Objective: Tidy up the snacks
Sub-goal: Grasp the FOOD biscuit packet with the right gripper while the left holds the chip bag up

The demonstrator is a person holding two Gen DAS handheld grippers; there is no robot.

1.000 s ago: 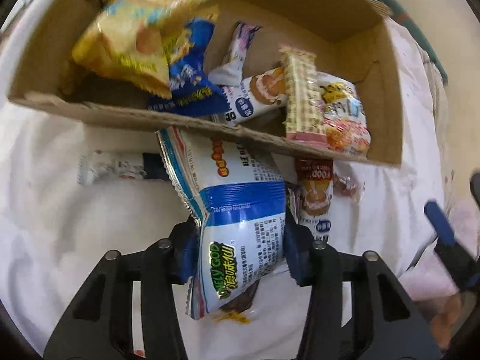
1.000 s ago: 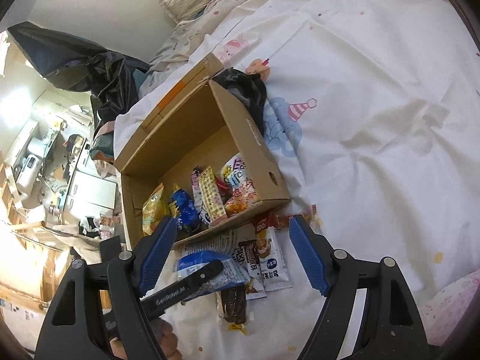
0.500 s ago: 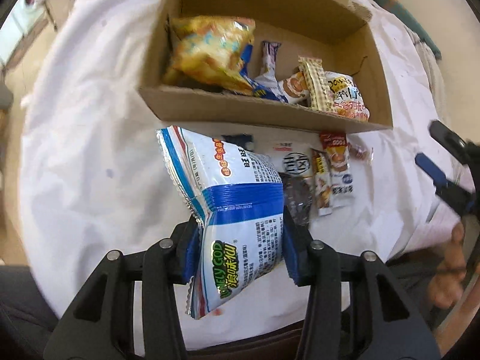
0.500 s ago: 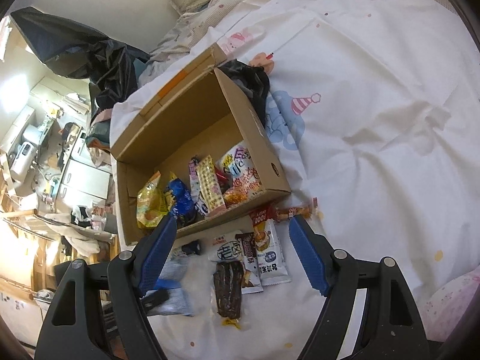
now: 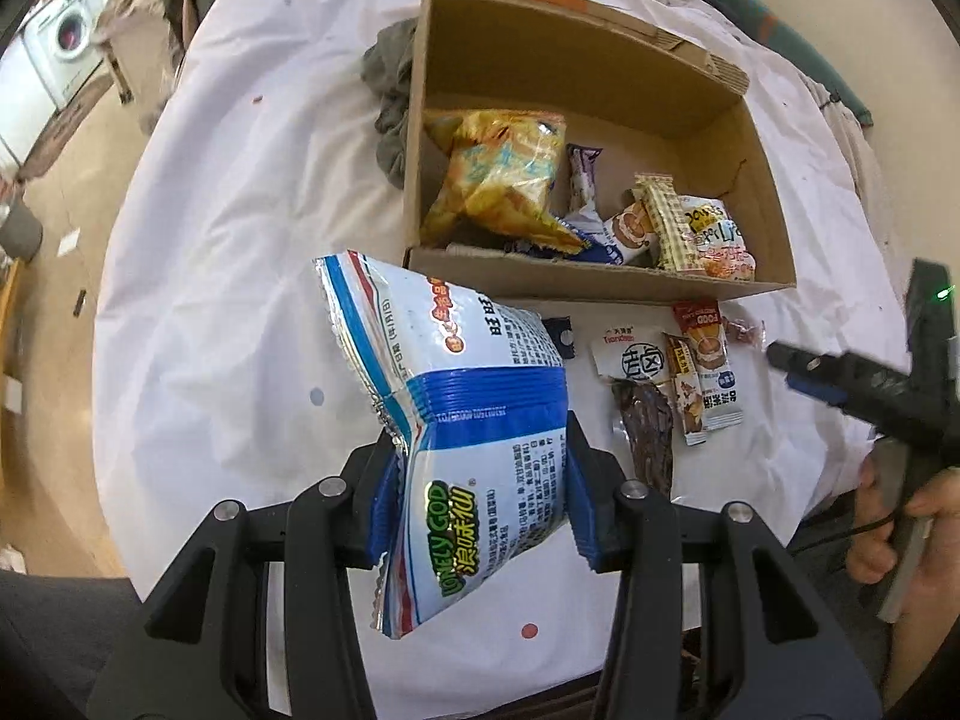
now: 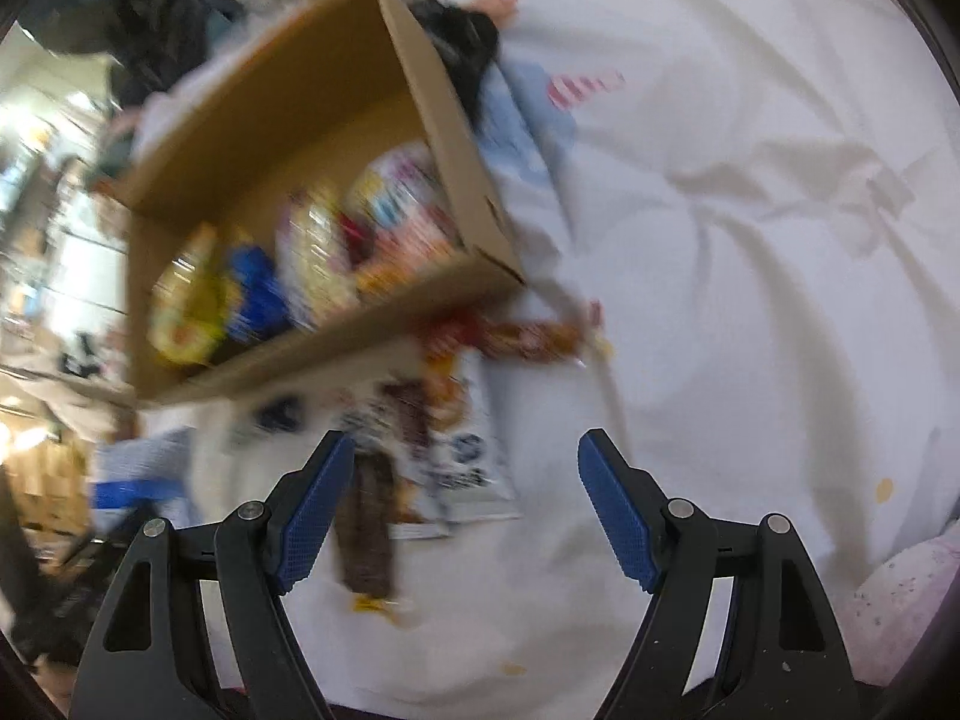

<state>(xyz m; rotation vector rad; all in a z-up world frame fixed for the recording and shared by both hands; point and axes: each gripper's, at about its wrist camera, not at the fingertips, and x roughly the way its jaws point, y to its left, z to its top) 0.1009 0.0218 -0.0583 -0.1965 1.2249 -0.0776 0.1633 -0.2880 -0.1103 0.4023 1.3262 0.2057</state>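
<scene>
My left gripper (image 5: 477,492) is shut on a blue and white snack bag (image 5: 462,420), held above the white sheet in front of the cardboard box (image 5: 600,276). Several snacks lie in the box, among them a yellow bag (image 5: 504,174). Loose packets lie on the sheet before the box: a white packet (image 5: 627,351), a dark brown bar (image 5: 645,432) and a wafer packet (image 5: 714,366). In the blurred right wrist view my right gripper (image 6: 459,510) hangs over these packets (image 6: 444,450), its jaws closing, with nothing pressed between them. The right gripper (image 5: 864,384) also shows at the right edge of the left wrist view.
A dark cloth (image 5: 393,102) lies against the box's left wall. The bed sheet (image 6: 750,240) spreads wide to the right. A washing machine (image 5: 66,48) and the floor lie beyond the bed's left edge. A hand (image 5: 912,528) grips the right tool.
My left gripper has risen and pulled back from the box with the bag. My right gripper has dropped towards the loose packets and its jaws stand narrower.
</scene>
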